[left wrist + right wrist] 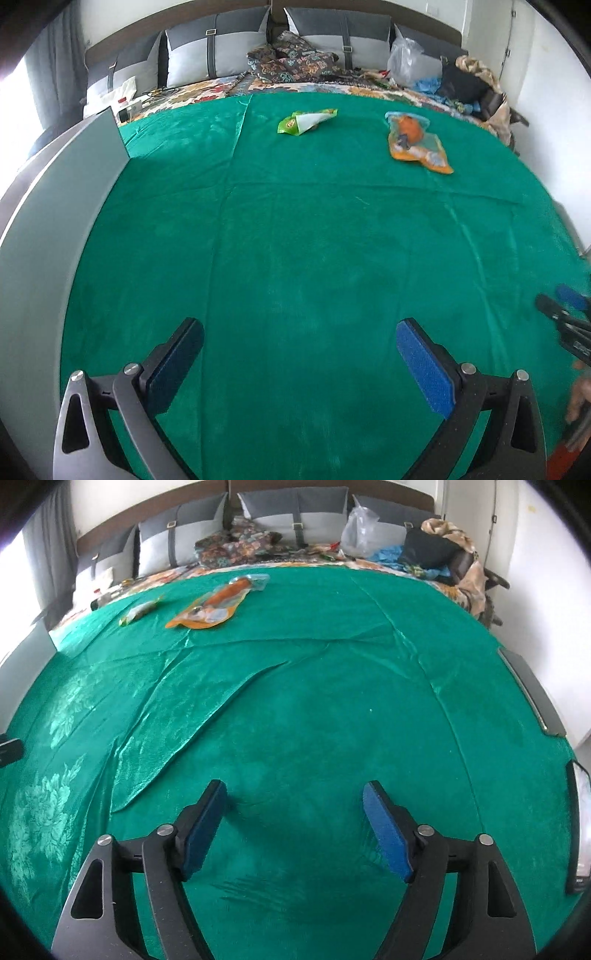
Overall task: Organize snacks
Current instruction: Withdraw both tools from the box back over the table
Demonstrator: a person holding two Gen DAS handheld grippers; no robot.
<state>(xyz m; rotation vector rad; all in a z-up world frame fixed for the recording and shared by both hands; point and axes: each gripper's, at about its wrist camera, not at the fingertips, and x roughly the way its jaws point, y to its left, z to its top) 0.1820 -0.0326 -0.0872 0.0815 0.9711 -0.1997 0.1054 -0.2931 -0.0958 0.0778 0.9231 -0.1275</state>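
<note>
A: Left gripper (300, 334)?
B: Jaws spread wide, nothing between, over bare green cloth (295, 229).
A: Right gripper (295, 795)?
B: Also parted, empty (same cloth).
A: Snacks?
B: Green packet (306, 121) and orange packet (417, 142) lie apart at the cloth's far edge, well away from both grippers.

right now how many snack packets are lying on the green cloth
2. A green packet lies at the far side of the green cloth, and an orange packet lies apart from it, to its right in the left wrist view. Others may sit hidden among the clutter beyond the cloth.
</note>
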